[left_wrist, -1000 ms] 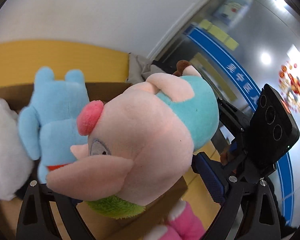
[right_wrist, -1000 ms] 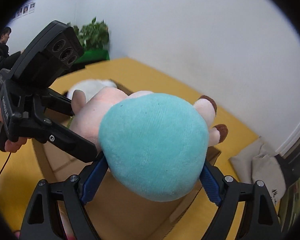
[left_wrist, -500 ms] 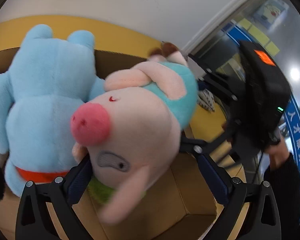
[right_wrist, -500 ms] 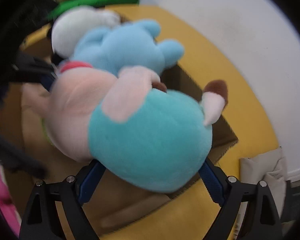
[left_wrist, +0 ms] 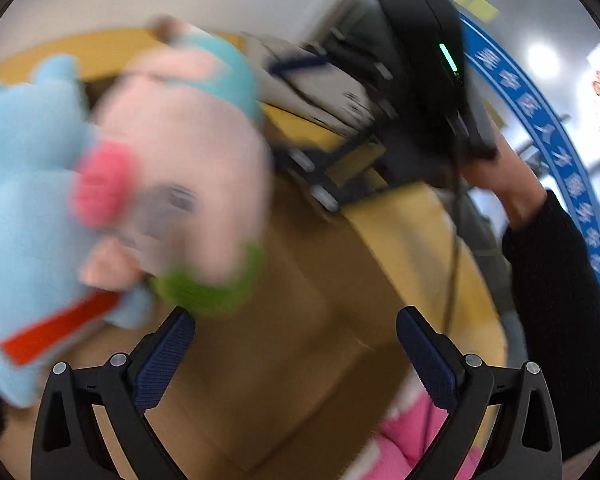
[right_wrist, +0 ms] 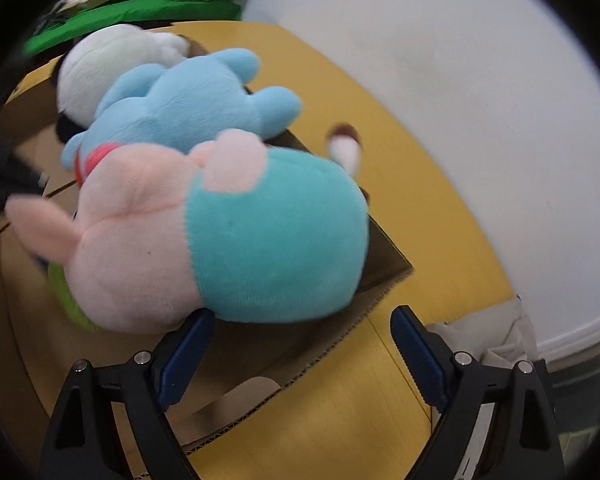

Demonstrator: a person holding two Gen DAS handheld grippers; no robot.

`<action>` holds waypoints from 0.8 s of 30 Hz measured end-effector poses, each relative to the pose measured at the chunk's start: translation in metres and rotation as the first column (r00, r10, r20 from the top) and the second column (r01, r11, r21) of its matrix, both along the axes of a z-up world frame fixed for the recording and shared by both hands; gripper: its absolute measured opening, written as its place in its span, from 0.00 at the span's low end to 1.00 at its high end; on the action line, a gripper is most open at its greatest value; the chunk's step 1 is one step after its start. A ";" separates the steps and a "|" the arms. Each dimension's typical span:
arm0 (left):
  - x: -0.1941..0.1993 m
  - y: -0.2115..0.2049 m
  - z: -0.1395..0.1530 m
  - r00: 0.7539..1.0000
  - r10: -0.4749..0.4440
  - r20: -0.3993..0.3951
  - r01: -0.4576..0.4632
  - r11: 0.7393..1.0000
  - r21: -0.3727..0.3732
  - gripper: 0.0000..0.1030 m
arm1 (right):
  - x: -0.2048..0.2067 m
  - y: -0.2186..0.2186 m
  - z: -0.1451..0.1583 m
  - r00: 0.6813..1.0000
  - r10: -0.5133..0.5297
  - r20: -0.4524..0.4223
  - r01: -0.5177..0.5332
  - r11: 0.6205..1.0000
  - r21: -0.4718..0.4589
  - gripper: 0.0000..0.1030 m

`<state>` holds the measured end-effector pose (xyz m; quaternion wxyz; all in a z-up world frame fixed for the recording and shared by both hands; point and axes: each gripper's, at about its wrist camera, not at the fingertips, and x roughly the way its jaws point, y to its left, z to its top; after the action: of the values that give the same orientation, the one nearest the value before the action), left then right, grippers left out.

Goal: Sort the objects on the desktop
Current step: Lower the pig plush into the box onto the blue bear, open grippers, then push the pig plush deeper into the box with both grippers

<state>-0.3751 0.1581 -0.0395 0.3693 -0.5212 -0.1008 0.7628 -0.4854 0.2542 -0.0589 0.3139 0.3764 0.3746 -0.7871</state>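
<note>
A pink pig plush in a teal shirt point(right_wrist: 228, 236) lies in the open cardboard box point(right_wrist: 384, 264), on a green plush point(right_wrist: 66, 300) and against a light blue plush point(right_wrist: 180, 108). It is blurred in the left wrist view point(left_wrist: 180, 160). My right gripper point(right_wrist: 298, 344) is open and empty just in front of the pig. My left gripper point(left_wrist: 296, 344) is open and empty over the box point(left_wrist: 300, 300), apart from the pig.
A white plush point(right_wrist: 112, 64) lies at the box's far end. A pink plush point(left_wrist: 412, 440) sits beside the box near my left gripper. The yellow table point(right_wrist: 400, 160) runs to a white wall. A beige cloth point(right_wrist: 496, 332) lies at the table's right end.
Both grippers have let go of the pig plush and pulled back. The pig has dropped into the box beside the blue plush.
</note>
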 end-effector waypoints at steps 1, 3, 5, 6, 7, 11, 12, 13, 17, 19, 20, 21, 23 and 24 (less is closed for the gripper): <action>-0.001 0.006 -0.004 1.000 -0.010 0.004 0.010 1.000 0.010 0.98 | -0.002 -0.001 0.002 1.000 -0.015 0.005 0.014 1.000 0.004 0.87; -0.005 0.013 -0.012 1.000 -0.011 0.020 0.011 0.999 0.034 0.98 | 0.003 0.000 0.007 1.000 -0.003 0.011 0.003 1.000 0.003 0.87; -0.004 0.012 -0.016 0.999 -0.006 0.032 0.004 0.999 0.051 0.98 | 0.007 0.002 0.012 1.000 0.008 0.017 -0.008 1.000 0.002 0.87; -0.002 0.011 -0.016 1.000 -0.010 0.026 0.009 0.999 0.053 0.98 | 0.009 0.003 0.017 1.000 0.015 0.018 -0.015 1.000 -0.010 0.87; 0.001 0.007 -0.013 1.000 -0.015 0.009 0.014 0.999 0.049 0.98 | 0.013 0.007 0.027 1.000 0.028 0.011 -0.027 0.998 -0.060 0.87; 0.002 -0.015 -0.003 1.000 0.013 -0.027 -0.012 1.000 0.027 0.99 | 0.024 -0.006 0.057 0.991 0.134 0.019 -0.125 0.959 -0.253 0.87; -0.003 -0.021 -0.004 0.999 0.041 -0.017 -0.041 0.999 0.025 0.99 | 0.021 -0.016 0.052 0.987 0.152 0.043 -0.138 0.962 -0.236 0.87; -0.008 -0.024 -0.007 0.998 0.062 -0.003 -0.062 0.998 0.021 0.99 | 0.015 -0.019 0.039 0.984 0.158 0.078 -0.141 0.972 -0.191 0.87; -0.020 -0.015 -0.017 0.998 0.056 0.039 -0.056 0.998 0.001 0.99 | -0.011 -0.016 0.006 0.972 0.151 0.178 -0.116 0.974 -0.195 0.87; -0.023 -0.009 -0.023 0.998 0.035 0.055 -0.034 0.999 -0.010 0.98 | -0.017 -0.008 0.007 0.975 0.134 0.177 -0.089 0.966 -0.243 0.87; -0.024 -0.006 -0.026 0.998 0.024 0.063 -0.023 1.000 -0.015 0.98 | -0.019 -0.005 0.007 0.976 0.125 0.179 -0.078 0.965 -0.251 0.87; -0.025 -0.002 -0.028 0.997 0.014 0.072 -0.012 1.000 -0.020 0.98 | -0.020 -0.002 0.007 0.977 0.116 0.181 -0.066 0.964 -0.258 0.87; -0.028 0.004 -0.034 0.996 -0.007 0.088 0.010 0.999 -0.030 0.98 | -0.018 0.006 0.015 0.975 0.123 0.184 -0.061 0.950 -0.307 0.87; -0.029 0.007 -0.036 0.995 -0.017 0.096 0.021 0.999 -0.035 0.98 | -0.015 0.012 0.022 0.974 0.134 0.185 -0.064 0.938 -0.342 0.87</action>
<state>-0.4044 0.1655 -0.0759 0.3618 -0.5647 -0.0997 0.7350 -0.5002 0.2660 -0.0371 0.4494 0.3776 0.2202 -0.7790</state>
